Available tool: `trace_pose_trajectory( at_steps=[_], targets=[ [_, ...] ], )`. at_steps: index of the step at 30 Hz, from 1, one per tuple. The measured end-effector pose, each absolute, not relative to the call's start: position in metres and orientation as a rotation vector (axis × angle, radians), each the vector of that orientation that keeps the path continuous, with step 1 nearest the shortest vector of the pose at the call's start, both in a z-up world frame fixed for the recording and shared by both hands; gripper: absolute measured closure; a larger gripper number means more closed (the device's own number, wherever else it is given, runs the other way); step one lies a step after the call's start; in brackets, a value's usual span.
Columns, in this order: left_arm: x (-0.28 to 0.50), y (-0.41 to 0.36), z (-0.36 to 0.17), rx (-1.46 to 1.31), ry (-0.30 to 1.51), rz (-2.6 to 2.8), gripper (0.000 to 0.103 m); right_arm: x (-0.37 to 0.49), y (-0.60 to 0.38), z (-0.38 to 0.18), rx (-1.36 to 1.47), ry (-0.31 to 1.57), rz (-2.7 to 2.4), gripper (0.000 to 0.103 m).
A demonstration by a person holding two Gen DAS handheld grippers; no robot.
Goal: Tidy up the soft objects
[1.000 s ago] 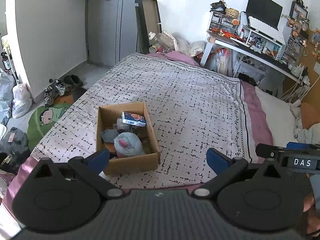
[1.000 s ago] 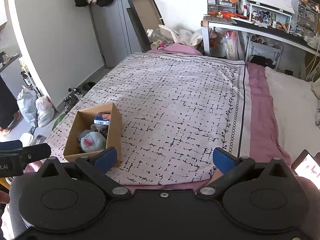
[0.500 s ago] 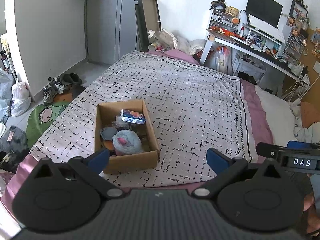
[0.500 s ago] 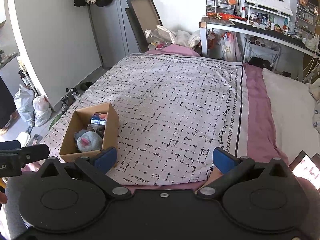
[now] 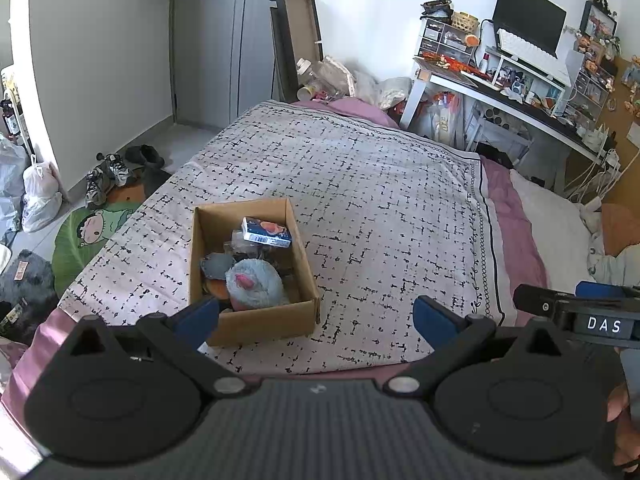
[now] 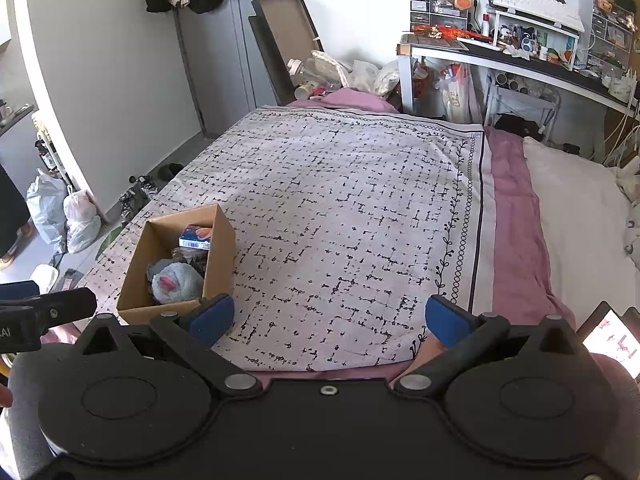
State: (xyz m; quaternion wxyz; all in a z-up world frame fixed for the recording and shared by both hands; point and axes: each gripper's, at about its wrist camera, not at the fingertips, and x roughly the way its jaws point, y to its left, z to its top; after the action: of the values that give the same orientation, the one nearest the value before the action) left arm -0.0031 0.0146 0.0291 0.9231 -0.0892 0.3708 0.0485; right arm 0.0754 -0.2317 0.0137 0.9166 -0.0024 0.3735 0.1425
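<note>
An open cardboard box point(image 5: 264, 322) stands on the patterned bedspread point(image 5: 380, 208) near the bed's front left. It holds a grey-blue plush toy point(image 5: 256, 286) with a pink spot, a blue and white packet point(image 5: 267, 232) and other soft items. The box point(image 6: 136, 292), the plush point(image 6: 178, 282) and the packet point(image 6: 196, 236) also show in the right wrist view. My left gripper point(image 5: 316, 316) is open and empty, just in front of the box. My right gripper point(image 6: 330, 316) is open and empty, to the right of the box.
A pink sheet point(image 6: 512, 216) and white pillow point(image 6: 580, 216) lie at the right. A cluttered desk point(image 5: 500, 88) stands beyond the bed. Shoes point(image 5: 104, 176), bags point(image 5: 40, 196) and a green mat point(image 5: 84, 240) lie on the floor at left. A phone screen point(image 6: 610, 338) shows at the right edge.
Both views have shifted slightly; the box sits a little lower and nearer in both views. Both grippers stay open and empty.
</note>
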Motion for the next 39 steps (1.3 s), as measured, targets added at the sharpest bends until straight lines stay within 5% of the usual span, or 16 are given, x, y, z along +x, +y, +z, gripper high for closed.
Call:
trace_pose_trajectory(
  at_steps=[39],
  targets=[
    [-0.0041,0.0162,0.0275,-0.187,0.767,0.101,0.001,0.0744,-0.2291,0.0124,-0.001,0.773,0.290,0.000]
  ],
)
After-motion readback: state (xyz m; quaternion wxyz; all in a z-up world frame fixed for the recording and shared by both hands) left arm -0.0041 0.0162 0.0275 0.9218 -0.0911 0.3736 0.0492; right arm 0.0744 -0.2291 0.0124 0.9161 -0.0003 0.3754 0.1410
